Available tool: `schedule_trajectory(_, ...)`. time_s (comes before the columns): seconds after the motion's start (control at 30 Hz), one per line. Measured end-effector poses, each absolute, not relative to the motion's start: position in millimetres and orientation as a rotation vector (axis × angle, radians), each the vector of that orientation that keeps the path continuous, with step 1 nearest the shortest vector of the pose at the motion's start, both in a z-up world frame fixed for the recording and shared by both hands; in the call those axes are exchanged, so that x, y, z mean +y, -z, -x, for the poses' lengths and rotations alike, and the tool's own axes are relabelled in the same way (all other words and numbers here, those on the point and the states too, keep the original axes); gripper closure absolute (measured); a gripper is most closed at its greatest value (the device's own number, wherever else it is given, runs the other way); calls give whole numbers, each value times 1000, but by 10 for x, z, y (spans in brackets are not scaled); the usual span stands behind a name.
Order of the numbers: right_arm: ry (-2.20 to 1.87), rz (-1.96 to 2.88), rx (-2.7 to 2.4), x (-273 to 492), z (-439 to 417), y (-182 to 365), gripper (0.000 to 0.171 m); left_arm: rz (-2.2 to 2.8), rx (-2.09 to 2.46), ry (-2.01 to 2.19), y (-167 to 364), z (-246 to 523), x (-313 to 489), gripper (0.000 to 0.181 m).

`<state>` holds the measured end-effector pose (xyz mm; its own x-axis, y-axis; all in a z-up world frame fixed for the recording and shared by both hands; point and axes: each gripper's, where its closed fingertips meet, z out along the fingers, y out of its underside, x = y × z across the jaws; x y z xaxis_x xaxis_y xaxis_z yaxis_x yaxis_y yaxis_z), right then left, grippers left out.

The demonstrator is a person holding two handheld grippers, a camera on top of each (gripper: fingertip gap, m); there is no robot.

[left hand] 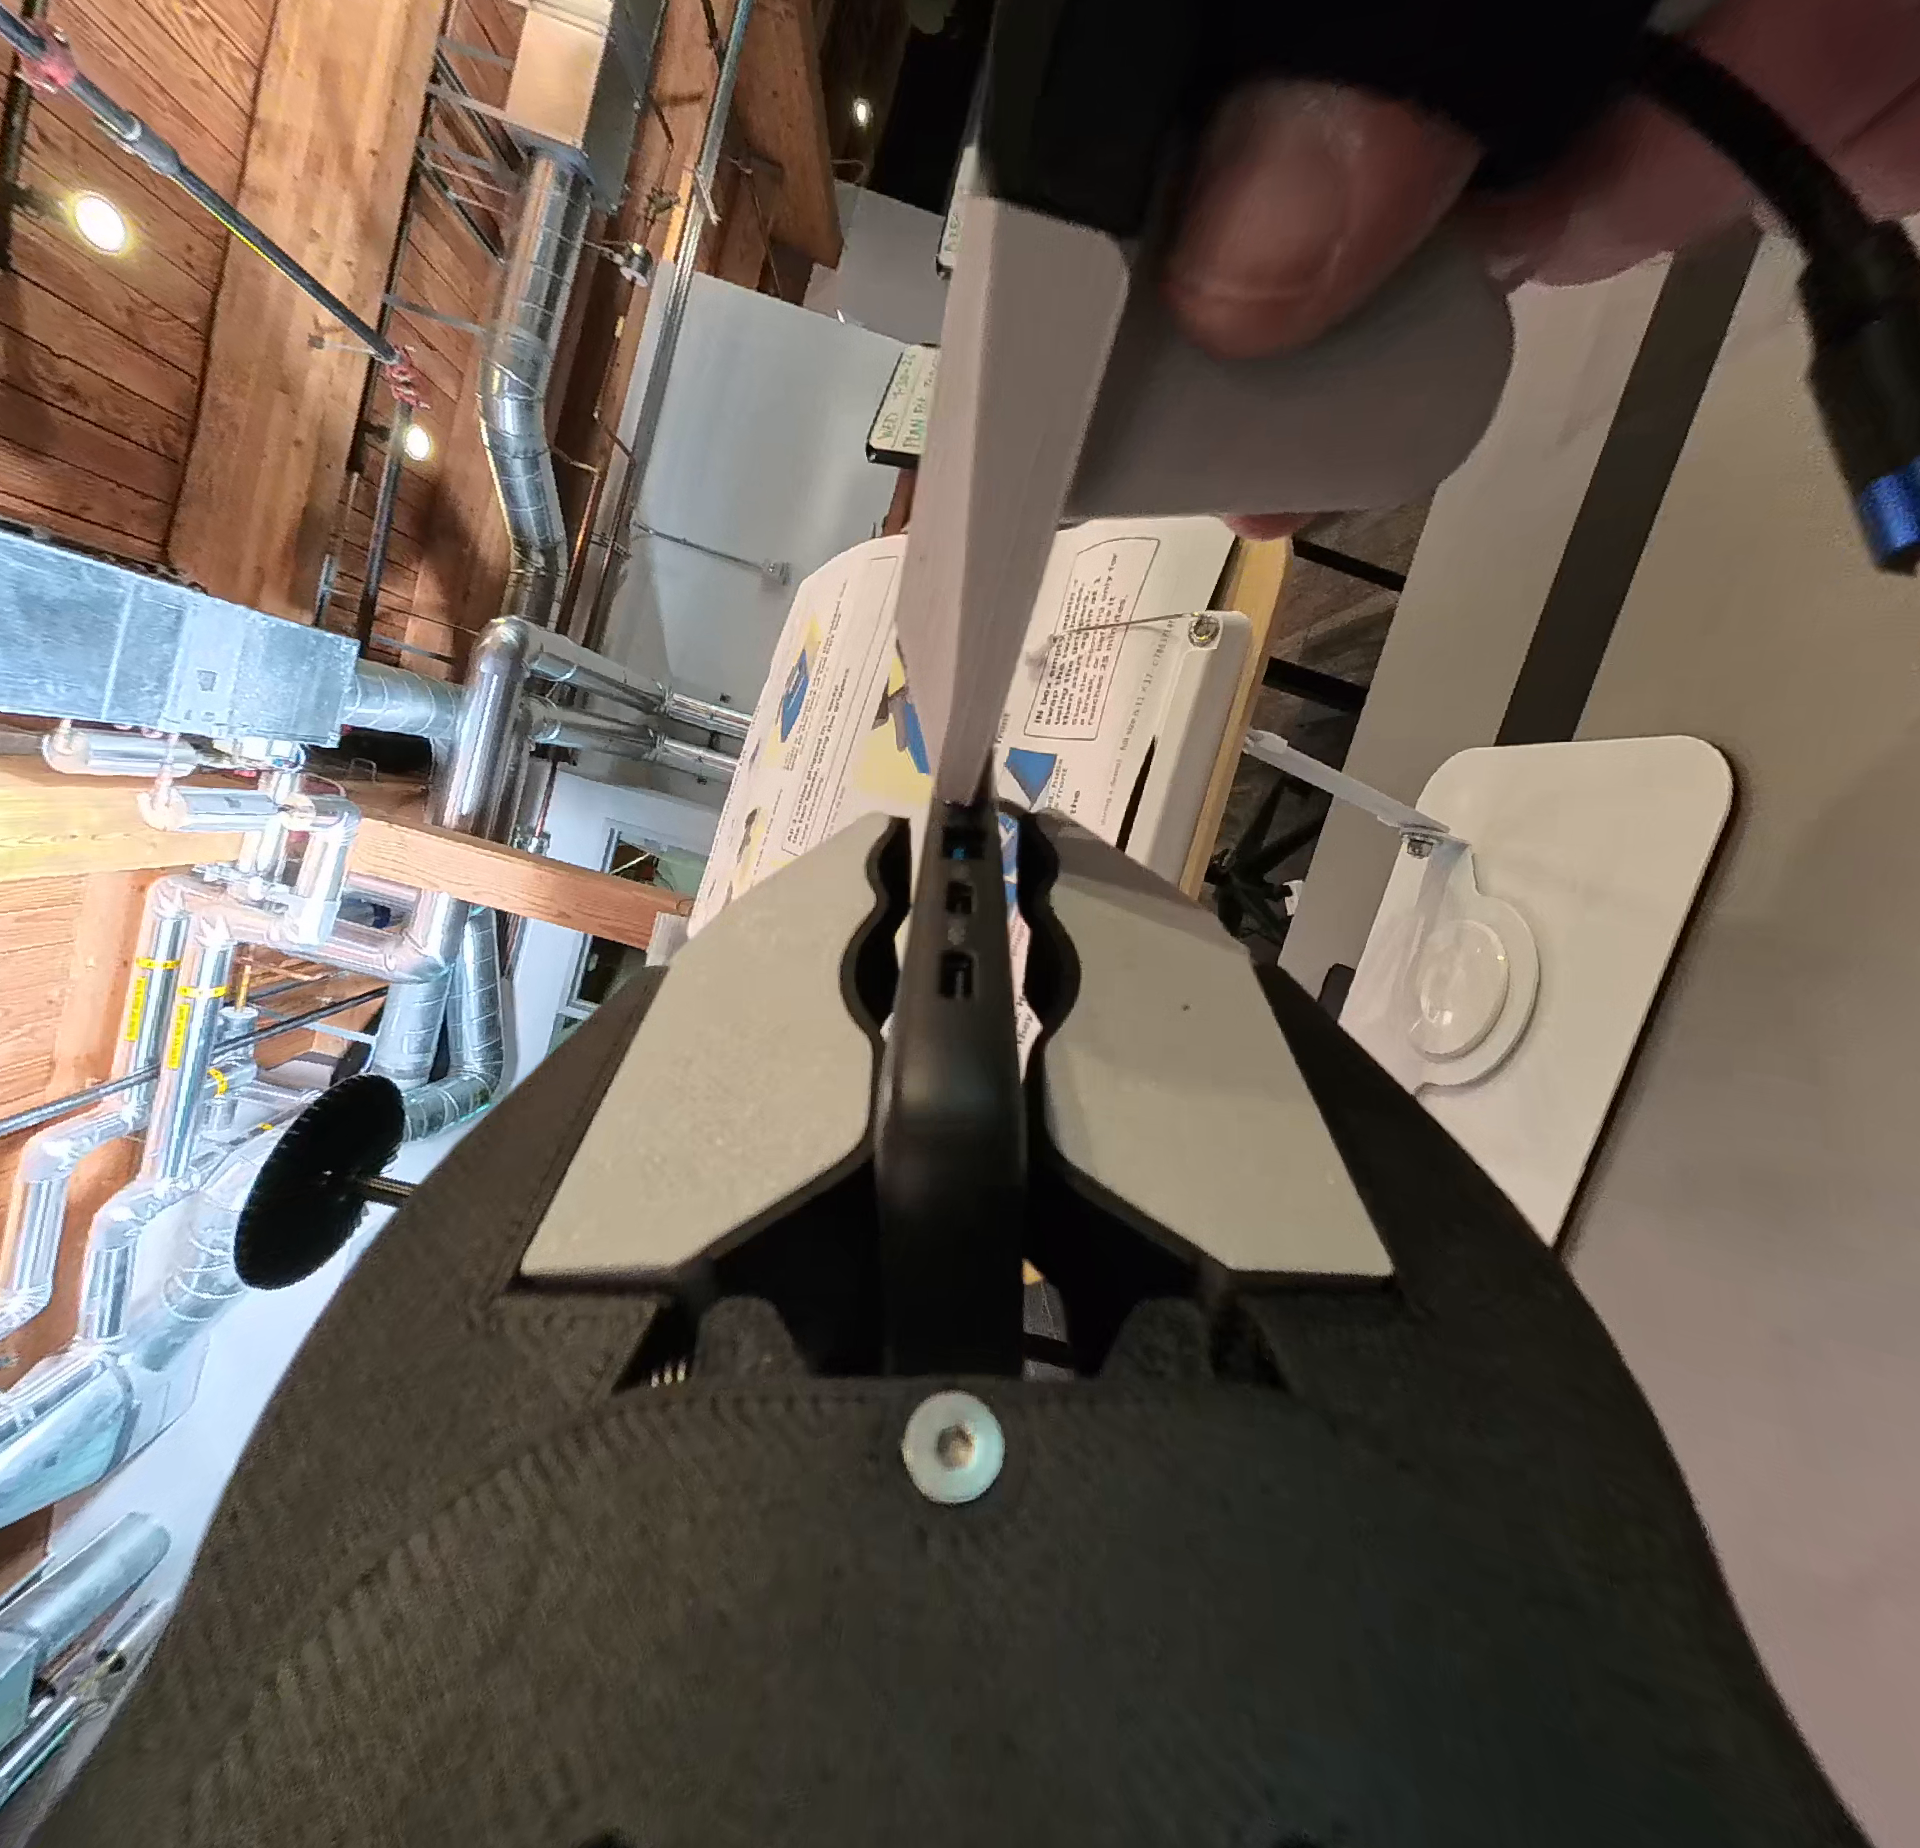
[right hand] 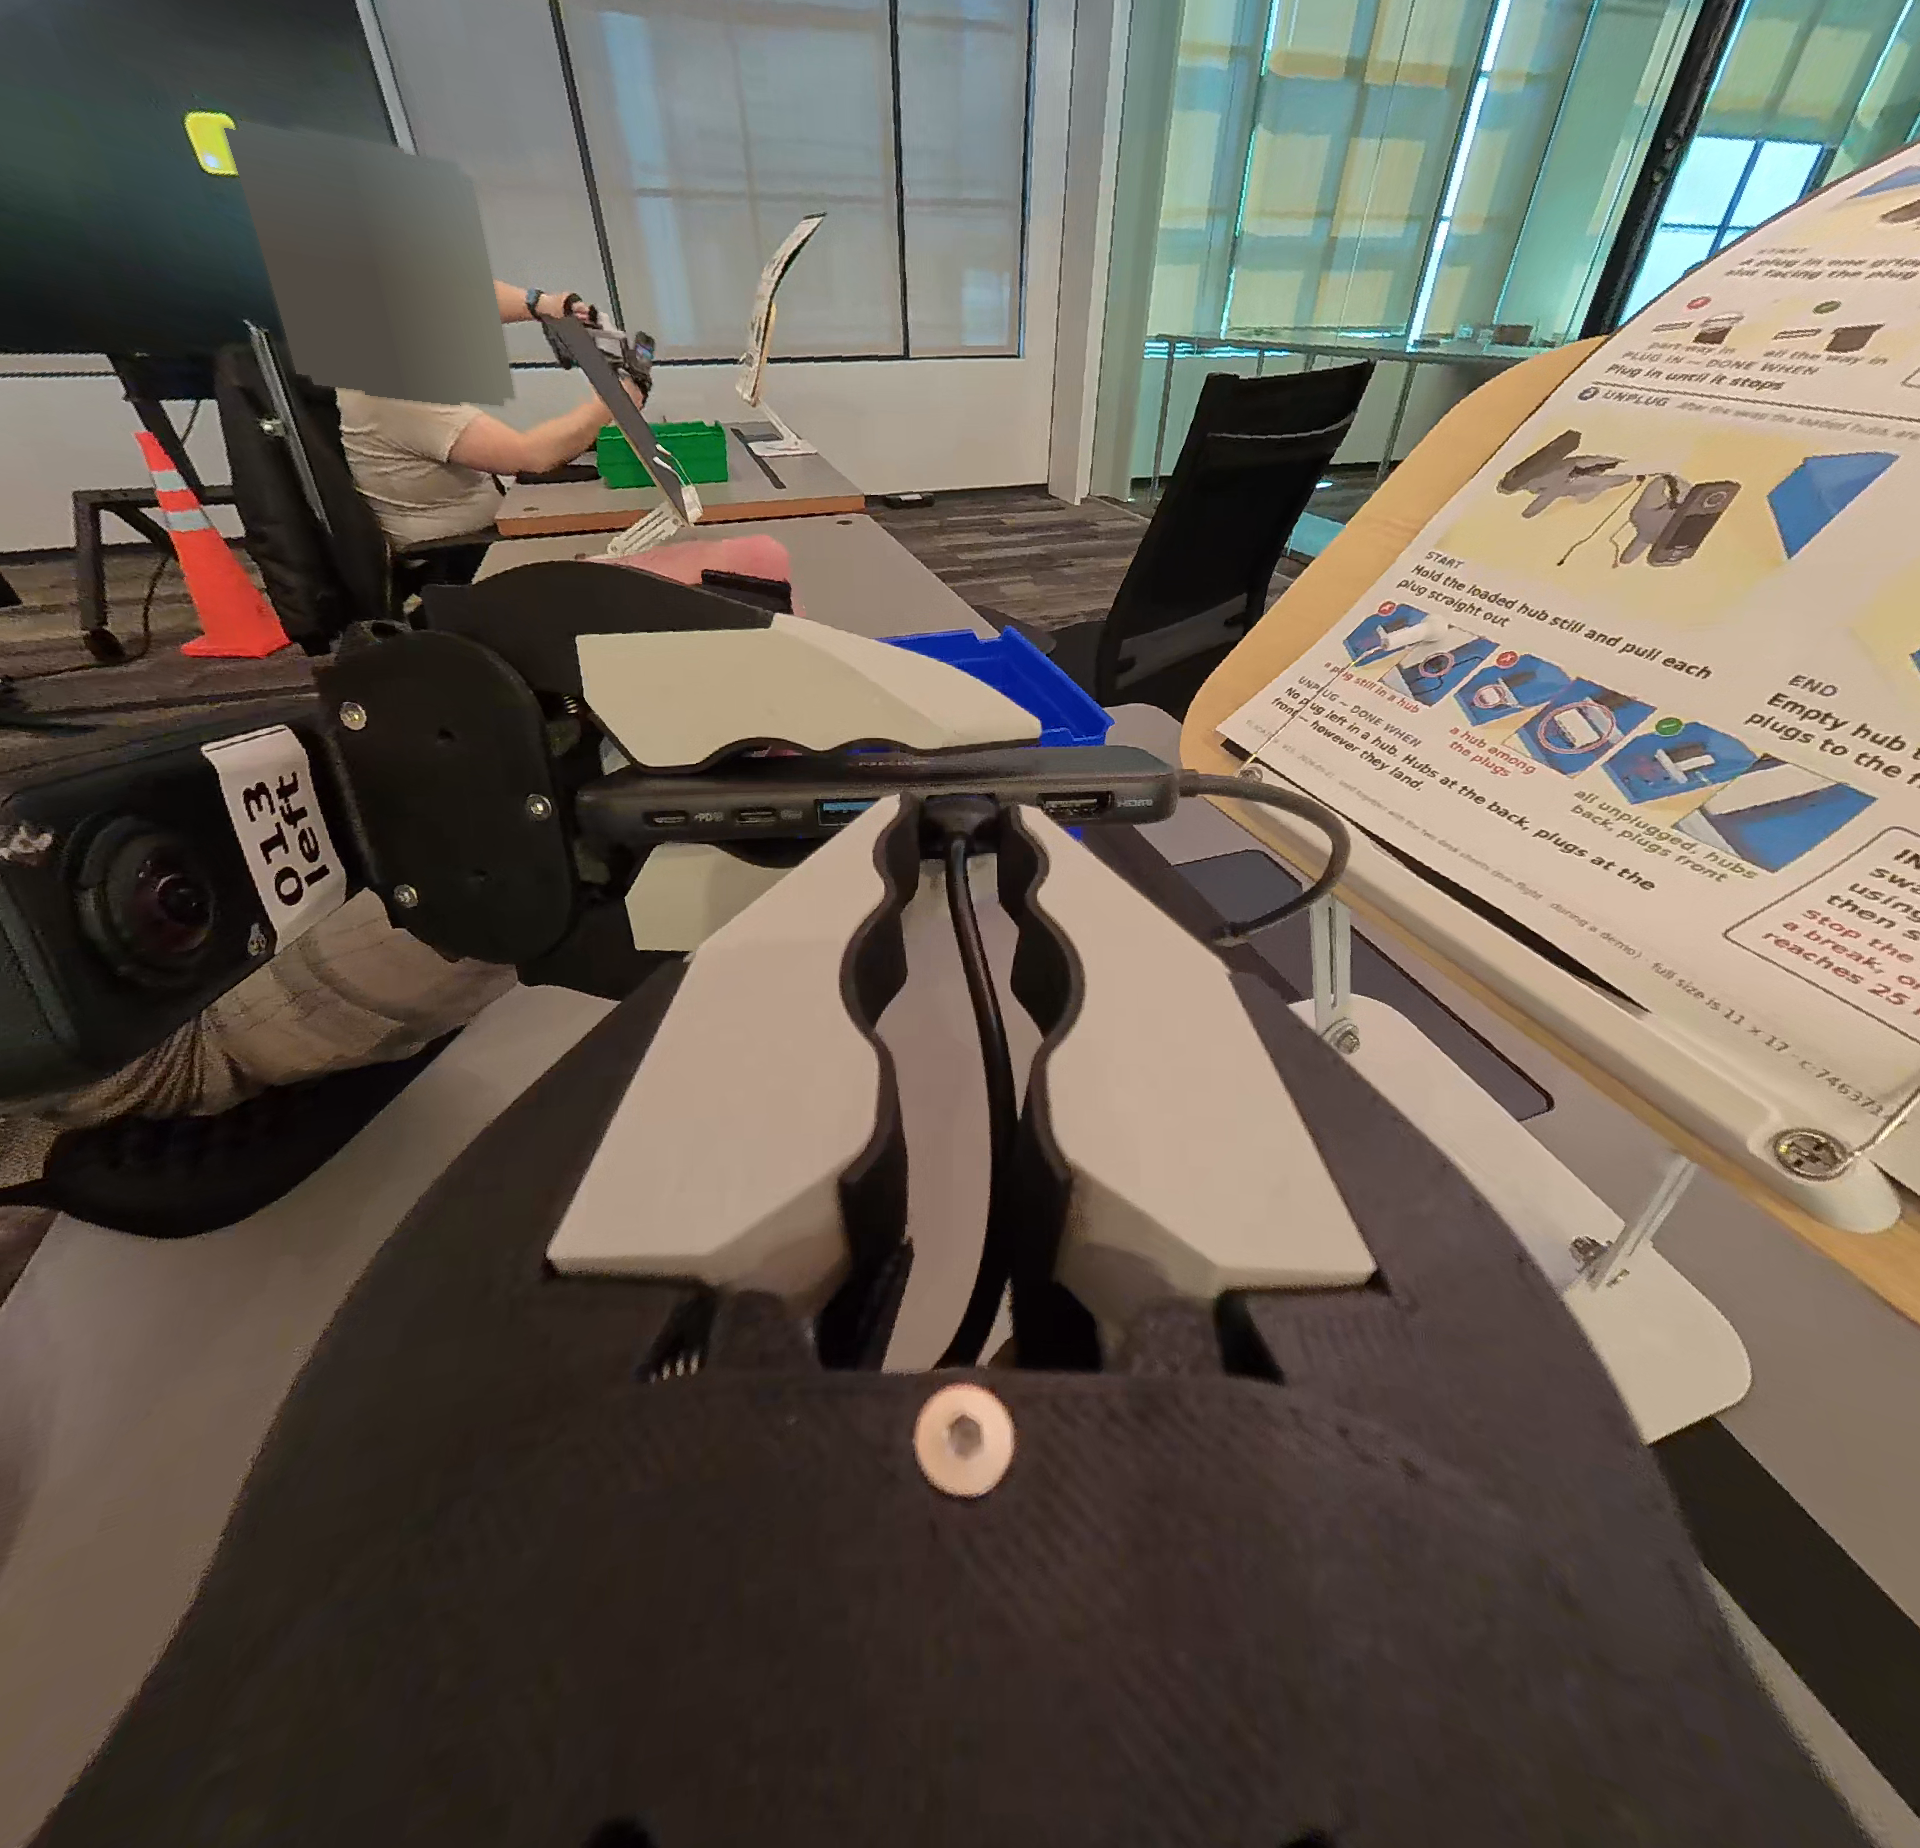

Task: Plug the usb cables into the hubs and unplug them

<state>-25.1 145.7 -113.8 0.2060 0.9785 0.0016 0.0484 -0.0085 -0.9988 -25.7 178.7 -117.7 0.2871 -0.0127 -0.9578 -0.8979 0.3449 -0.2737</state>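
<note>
The left gripper (right hand: 831, 759) is reached in sideways from the left of the right wrist view, its pale fingers (right hand: 800, 692) stacked one above the other and closed on the dark hub (right hand: 883, 796) – the hub is held level above the grey table (right hand: 1818, 1486), its row of ports turned toward the right gripper (right hand: 961, 822). That gripper is pointed straight at the hub, its jaws closed on the black plug (right hand: 958, 813), which is seated in a middle port; the cable (right hand: 987, 1050) is run back between the fingers. A second, thinner cable (right hand: 1299, 863) is looped from the hub's right end. Behind the hub a blue bin (right hand: 997, 671) is partly seen – its contents cannot be made out.
</note>
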Motion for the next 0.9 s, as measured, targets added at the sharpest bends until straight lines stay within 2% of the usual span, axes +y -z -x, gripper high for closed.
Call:
schedule_trajectory(0.43,-1074,1337,-1094,1467,259,1184,158,1011,1121,-768,1201,210,1764,162)
schedule_trajectory(0.67,-912,1304,-1106,1486,256,1196,159,1063,1123,-738,1263,258,1812,162)
schedule_trajectory(0.9,-1145,1313,-1094,1434,222,1151,159,1050,1112,-703,1239,225,1768,162)
